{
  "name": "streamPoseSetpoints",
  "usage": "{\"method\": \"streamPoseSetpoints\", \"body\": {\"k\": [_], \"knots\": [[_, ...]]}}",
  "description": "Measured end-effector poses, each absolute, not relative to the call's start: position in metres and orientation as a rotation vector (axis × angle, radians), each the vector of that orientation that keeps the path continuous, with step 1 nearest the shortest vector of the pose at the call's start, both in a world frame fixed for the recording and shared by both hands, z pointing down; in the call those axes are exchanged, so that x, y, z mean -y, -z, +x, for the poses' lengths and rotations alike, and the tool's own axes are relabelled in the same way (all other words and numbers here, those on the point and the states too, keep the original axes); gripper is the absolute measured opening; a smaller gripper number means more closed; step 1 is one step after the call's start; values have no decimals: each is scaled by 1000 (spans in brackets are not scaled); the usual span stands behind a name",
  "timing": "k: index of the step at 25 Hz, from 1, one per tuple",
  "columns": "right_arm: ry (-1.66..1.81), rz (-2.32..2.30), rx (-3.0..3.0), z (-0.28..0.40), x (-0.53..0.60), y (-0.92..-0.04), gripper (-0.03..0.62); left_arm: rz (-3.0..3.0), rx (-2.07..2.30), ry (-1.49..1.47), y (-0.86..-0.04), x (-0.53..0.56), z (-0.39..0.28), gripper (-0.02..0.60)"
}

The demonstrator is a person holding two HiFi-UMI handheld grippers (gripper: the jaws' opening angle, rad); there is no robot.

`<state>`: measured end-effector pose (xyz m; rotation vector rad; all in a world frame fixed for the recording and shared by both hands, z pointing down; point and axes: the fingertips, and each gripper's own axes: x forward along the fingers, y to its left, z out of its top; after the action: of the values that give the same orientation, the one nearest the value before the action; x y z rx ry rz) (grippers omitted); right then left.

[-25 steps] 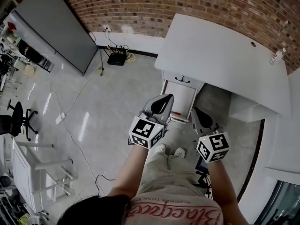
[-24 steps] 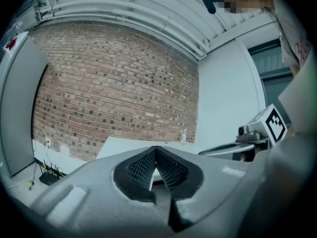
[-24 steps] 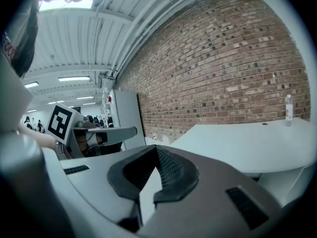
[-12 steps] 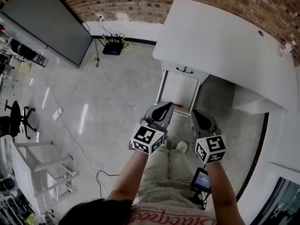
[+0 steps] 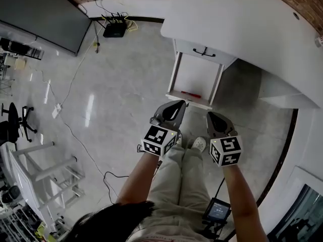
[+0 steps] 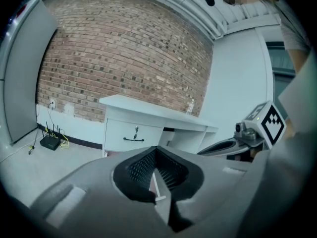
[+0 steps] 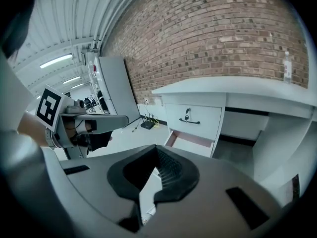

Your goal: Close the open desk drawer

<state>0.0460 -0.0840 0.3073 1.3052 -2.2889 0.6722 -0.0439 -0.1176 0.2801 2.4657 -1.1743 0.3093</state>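
The left tool [image 5: 177, 107], a grey two-jaw piece with a black-and-white marker cube at its back, has its ribbed jaws pressed together with nothing between them. The right tool [image 5: 212, 119], just beside it and built the same, is likewise closed on nothing. Both point forward over the person's pale trousers and two white shoes [image 5: 199, 144]. Ahead of them stands the open white drawer [image 5: 194, 77], pulled out toward the person from the left end of the long white counter [image 5: 242, 19]. It is the lower of two drawers. The upper white drawer front with a dark curved handle [image 5: 204, 51] is shut. One slim red object [image 5: 191, 93] lies inside the open drawer near its front edge. In both gripper views the drawer sits apart from the tools, with nothing standing between. The floor is glossy pale grey tile [image 5: 116, 95], and a red brick wall [image 6: 124, 48] runs behind the counter. One small clear bottle [image 7: 286, 66] stands on the counter top. By the wall's white skirting sits one black router with upright aerials [image 5: 114, 30], trailing cables. A large grey panel [image 5: 40, 11] leans nearby. At the far left are one black office chair [image 5: 12, 127] and a white frame rack [image 5: 45, 180].
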Motion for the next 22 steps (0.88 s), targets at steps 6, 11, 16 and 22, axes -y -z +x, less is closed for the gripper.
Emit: {"method": "streamPoseSetpoints", "body": {"k": [6, 11, 16, 22], "knots": [[-806, 1334, 2216, 42, 83, -385, 11, 2420, 1127, -406, -358, 116, -44, 6], [-939, 1378, 2151, 44, 72, -440, 11, 2382, 1101, -477, -412, 110, -44, 6], [-994, 1400, 2099, 46, 72, -493, 11, 2336, 1096, -533, -467, 114, -49, 6], [-1044, 1408, 2034, 49, 72, -562, 11, 2256, 1080, -601, -538, 102, -56, 6]]}}
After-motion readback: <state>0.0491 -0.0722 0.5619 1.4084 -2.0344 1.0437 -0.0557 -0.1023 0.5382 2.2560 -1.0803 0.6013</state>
